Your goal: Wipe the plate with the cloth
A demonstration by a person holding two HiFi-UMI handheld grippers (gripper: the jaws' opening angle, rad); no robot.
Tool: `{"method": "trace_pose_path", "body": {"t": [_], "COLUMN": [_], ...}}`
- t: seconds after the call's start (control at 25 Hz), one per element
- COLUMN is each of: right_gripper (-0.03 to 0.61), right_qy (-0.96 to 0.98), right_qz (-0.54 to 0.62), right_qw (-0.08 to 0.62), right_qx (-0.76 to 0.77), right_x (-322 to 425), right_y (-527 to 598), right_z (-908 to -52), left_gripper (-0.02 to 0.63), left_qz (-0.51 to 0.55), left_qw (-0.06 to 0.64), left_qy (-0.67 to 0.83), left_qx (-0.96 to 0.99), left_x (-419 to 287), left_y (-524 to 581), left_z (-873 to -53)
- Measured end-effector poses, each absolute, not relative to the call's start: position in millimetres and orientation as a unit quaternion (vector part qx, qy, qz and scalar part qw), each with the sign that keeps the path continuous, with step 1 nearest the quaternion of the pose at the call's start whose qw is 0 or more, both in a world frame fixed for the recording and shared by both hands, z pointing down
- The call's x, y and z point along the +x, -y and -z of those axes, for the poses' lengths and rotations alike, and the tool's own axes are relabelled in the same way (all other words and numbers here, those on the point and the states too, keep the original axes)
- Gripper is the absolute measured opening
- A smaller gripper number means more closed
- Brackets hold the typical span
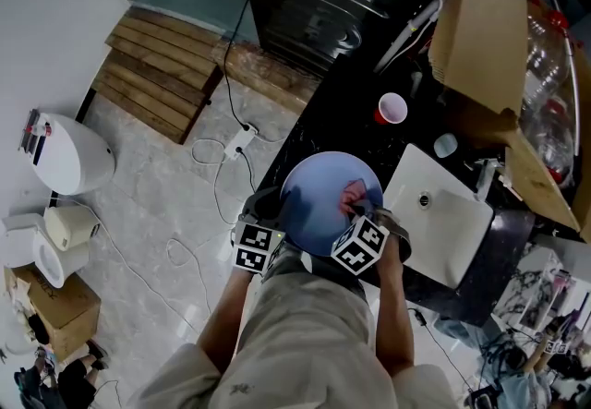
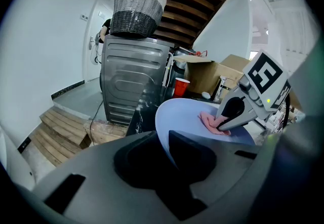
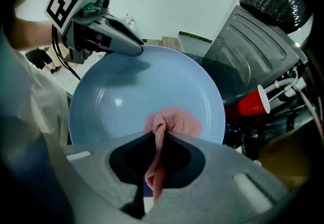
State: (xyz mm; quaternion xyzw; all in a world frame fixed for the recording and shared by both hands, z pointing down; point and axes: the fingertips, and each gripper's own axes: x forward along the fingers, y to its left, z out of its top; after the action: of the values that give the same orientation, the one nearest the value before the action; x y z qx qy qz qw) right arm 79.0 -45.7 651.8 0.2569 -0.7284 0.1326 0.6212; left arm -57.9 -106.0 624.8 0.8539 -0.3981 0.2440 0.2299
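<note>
Right tongs point(image 3: 157, 134) press cloth point(image 3: 176, 121) on plate point(image 3: 147, 86) held by left tongs point(image 2: 163, 136).

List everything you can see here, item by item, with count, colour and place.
plate: one, light blue, held above the dark counter
cloth: one, pink, against the plate's face
cup: one, red, on the counter beyond the plate
sink: one, white, right of the plate
cardboard box: one, brown, beyond the sink
metal appliance: one, dark grey, at the counter's far end
basket: one, white and dark grey, on the appliance
wooden platform: one, brown, on the floor
power strip: one, white, on the floor
left gripper: one, grey, shut on the plate's rim
right gripper: one, grey, shut on the cloth
</note>
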Motion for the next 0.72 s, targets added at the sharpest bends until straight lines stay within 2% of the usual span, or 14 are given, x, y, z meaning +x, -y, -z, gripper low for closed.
{"method": "trace_pose_path", "body": {"t": [0.44,0.72], "right_gripper": [0.021,0.021], "right_qy": [0.716,0.73], "right_qz": [-0.103,-0.107], "right_qw": [0.624,0.592], "right_qx": [0.297,0.323], "right_x": [81,74], "right_y": [70,83], "right_z": [-652,-649], "left_gripper": [0.074,0.074], "left_qz": [-0.242,-0.248], "left_qw": [0.231,0.231], "left_qy": [0.397,0.397], "left_qx": [0.855,0.853], "left_x": [-57,-59], "left_y": [107,103], "left_z": [-622,-628]}}
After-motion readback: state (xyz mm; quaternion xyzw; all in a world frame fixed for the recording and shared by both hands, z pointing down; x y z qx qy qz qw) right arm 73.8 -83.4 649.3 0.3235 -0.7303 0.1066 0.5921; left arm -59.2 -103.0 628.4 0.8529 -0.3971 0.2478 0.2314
